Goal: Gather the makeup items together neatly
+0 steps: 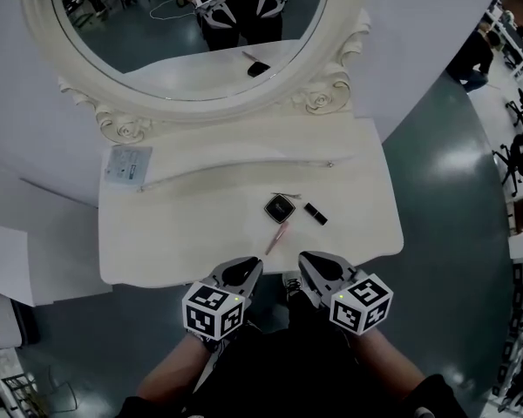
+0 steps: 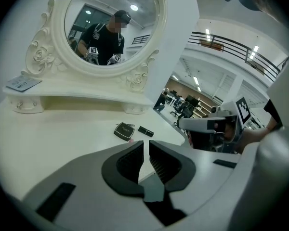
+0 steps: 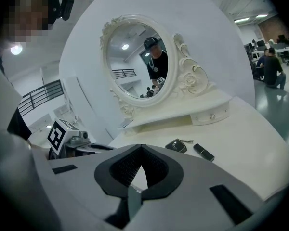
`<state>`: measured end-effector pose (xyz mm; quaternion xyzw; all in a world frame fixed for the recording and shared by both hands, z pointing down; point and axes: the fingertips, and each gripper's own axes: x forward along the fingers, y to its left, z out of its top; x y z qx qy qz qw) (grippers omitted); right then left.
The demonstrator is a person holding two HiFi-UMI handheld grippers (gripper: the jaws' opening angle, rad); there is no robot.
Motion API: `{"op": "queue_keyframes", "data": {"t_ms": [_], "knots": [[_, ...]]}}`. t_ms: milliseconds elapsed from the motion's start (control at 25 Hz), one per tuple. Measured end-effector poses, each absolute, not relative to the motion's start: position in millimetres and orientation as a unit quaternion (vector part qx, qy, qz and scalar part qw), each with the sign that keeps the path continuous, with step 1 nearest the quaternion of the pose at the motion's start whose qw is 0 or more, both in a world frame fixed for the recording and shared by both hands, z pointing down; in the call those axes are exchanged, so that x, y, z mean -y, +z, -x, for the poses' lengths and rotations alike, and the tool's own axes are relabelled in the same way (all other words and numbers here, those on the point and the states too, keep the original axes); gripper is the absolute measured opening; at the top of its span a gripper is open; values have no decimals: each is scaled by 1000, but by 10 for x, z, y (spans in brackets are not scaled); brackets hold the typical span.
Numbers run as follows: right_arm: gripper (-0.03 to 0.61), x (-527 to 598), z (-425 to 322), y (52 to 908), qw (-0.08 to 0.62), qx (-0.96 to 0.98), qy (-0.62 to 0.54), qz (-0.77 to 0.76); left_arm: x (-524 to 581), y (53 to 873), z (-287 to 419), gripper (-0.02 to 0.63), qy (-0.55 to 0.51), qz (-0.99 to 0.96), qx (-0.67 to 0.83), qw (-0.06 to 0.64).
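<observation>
While both grippers hang over the near edge of the table (image 1: pixel 183 233), neither holds anything. The left gripper (image 1: pixel 251 266) has its ribbed dark pads almost together, only a thin slit between them. The right gripper (image 1: pixel 305 259) has its tips closed on each other, with nothing in them.

The table is smooth, cream-white and rounded at the corners. At its back is a low shelf (image 1: pixel 244 168), and above that an oval mirror (image 1: pixel 192 68) in a carved frame with rose scrolls. The glass reflects the person and both marker cubes.

Four small makeup items lie close together right of the table's middle, ahead of the grippers:
- One compact (image 1: pixel 279 208), black, flat and square with rounded corners.
- One lipstick (image 1: pixel 315 213), a short black glossy tube lying on its side just right of the compact.
- One thin wire hairpin (image 1: pixel 285 197) at the compact's far edge.
- One slim pink pencil (image 1: pixel 277 239), lying at a slant between the compact and the left gripper's tips.

One flat pale card (image 1: pixel 127 165) sits on the shelf's left end, well apart from the rest. A small drawer (image 3: pixel 209 114) with a knob is set in the shelf. It is closed, so what it holds cannot be told.
</observation>
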<state>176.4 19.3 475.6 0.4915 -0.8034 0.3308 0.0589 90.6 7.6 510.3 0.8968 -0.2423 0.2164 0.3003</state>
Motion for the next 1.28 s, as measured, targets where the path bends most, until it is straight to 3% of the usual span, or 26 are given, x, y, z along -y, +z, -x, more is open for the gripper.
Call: {"op": "queue_keyframes", "data": {"t_ms": [760, 1280], "knots": [[28, 169, -2355, 5074, 75, 800, 363, -471, 797, 5852, -1781, 307, 329, -892, 235, 202], [28, 247, -2619, 5255, 68, 790, 386, -471, 976, 6347, -1948, 316, 412, -866, 216, 184]]}}
